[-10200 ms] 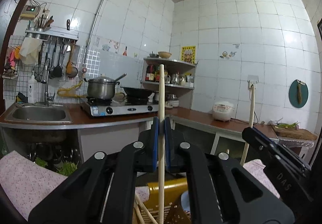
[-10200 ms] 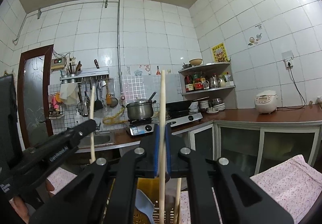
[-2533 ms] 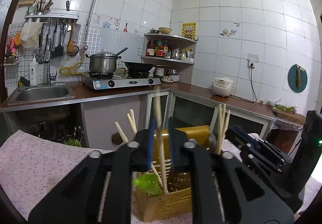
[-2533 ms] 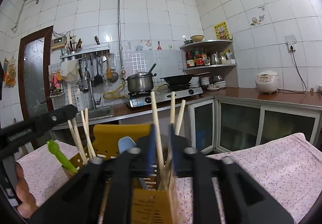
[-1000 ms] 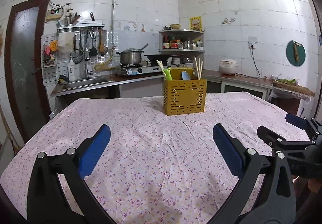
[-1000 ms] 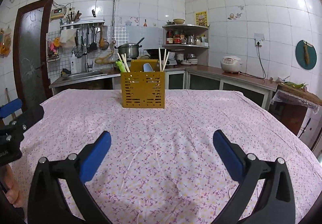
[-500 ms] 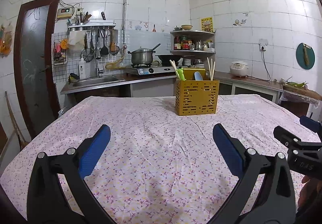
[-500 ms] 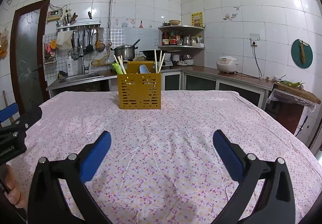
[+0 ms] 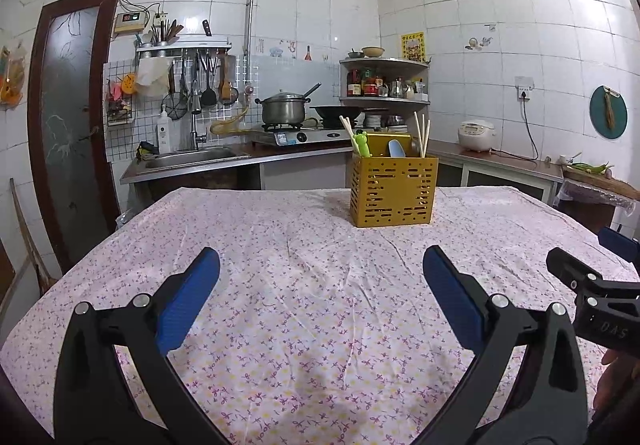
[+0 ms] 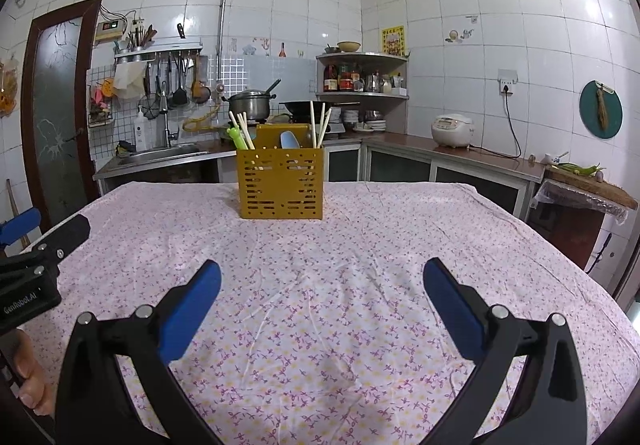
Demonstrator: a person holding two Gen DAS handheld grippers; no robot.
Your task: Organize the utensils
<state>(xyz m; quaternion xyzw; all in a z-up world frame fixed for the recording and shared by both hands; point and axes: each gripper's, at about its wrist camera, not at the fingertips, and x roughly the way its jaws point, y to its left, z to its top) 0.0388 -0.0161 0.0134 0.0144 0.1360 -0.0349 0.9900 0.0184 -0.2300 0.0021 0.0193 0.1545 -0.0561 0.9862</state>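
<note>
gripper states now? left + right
Left gripper: open, holding nothing.
Right gripper: open, holding nothing.

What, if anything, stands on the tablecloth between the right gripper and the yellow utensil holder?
Nothing visible does. Only bare flowered tablecloth lies between the open right gripper and the yellow utensil holder.
</note>
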